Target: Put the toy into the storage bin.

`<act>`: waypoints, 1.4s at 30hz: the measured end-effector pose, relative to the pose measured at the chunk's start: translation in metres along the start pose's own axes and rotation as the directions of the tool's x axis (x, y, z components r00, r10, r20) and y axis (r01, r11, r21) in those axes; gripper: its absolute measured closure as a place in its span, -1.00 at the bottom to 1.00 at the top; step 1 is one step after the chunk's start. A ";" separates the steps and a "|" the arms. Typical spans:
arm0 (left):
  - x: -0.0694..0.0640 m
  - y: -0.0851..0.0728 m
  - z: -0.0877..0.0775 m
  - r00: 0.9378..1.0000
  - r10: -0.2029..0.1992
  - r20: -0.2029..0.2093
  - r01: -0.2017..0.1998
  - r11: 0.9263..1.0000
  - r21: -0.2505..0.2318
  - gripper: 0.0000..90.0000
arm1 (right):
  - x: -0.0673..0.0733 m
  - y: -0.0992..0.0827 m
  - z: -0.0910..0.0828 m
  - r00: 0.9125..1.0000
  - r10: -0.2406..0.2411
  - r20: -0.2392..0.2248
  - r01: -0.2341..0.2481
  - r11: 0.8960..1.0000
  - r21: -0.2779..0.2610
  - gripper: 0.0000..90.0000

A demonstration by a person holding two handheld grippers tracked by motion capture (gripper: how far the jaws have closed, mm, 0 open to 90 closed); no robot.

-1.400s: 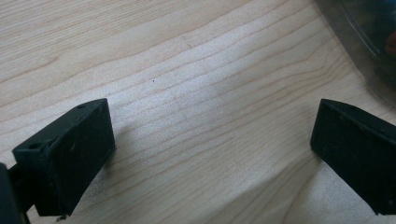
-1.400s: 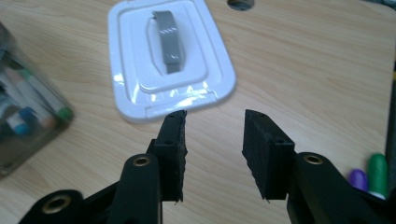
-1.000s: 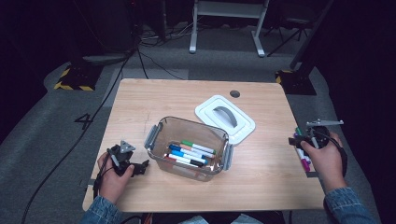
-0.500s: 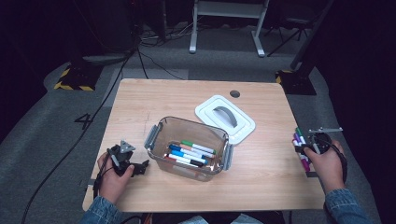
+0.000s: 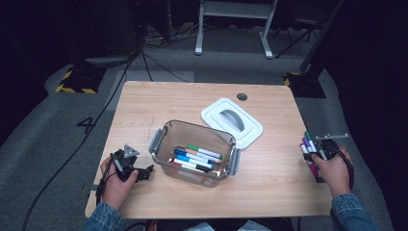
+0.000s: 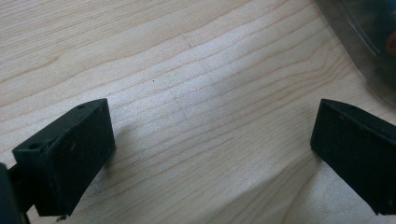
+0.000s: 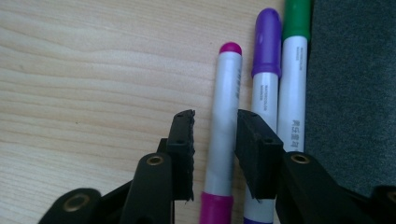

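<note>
We're closing the right gripper (image 7: 215,128) on the white magenta-capped marker (image 7: 225,116), jaws narrow w/ a slight gap; next: pinch, lift to the clear plastic bin (image 5: 169,132).

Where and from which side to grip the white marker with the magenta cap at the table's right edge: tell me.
Grip the white marker with the magenta cap across its white barrel, coming down from above. It lies flat, tight beside the purple-capped marker, so only slim jaws fit. The right gripper has just been closing, its jaws astride that barrel, a sliver of gap left.

The magenta marker (image 7: 223,126) runs off the bottom edge; the green marker (image 7: 293,70) is cut at the top; the container (image 6: 369,42) shows blurred.
</note>
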State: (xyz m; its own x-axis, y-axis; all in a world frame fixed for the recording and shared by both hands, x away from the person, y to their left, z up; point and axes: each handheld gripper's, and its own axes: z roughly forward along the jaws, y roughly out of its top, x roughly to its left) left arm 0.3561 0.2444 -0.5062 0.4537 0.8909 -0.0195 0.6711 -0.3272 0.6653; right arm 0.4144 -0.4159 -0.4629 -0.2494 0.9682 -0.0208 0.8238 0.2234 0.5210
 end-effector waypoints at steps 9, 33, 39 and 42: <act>0.000 0.000 0.000 1.000 0.001 0.000 -0.001 1.000 0.001 -1.00 | 0.005 -0.004 0.009 1.000 0.021 -0.008 -0.021 1.000 0.023 0.71; 0.000 0.000 0.000 1.000 0.000 0.000 0.000 1.000 0.000 -1.00 | 0.022 0.022 -0.024 0.998 0.010 -0.068 -0.014 0.998 -0.059 0.71; 0.000 0.000 0.000 1.000 0.000 0.000 0.000 1.000 0.000 -1.00 | 0.037 0.036 -0.042 0.994 -0.031 -0.102 0.020 0.994 -0.106 0.72; 0.000 0.000 0.000 1.000 0.000 0.000 0.000 1.000 0.000 -1.00 | 0.042 0.041 -0.047 0.993 -0.048 -0.110 0.035 0.992 -0.119 0.71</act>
State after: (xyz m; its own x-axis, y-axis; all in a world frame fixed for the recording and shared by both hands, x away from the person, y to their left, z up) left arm 0.3561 0.2444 -0.5062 0.4539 0.8908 -0.0197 0.6709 -0.3271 0.6655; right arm 0.4139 -0.3709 -0.4020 -0.3432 0.9380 0.0484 0.7484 0.2420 0.6175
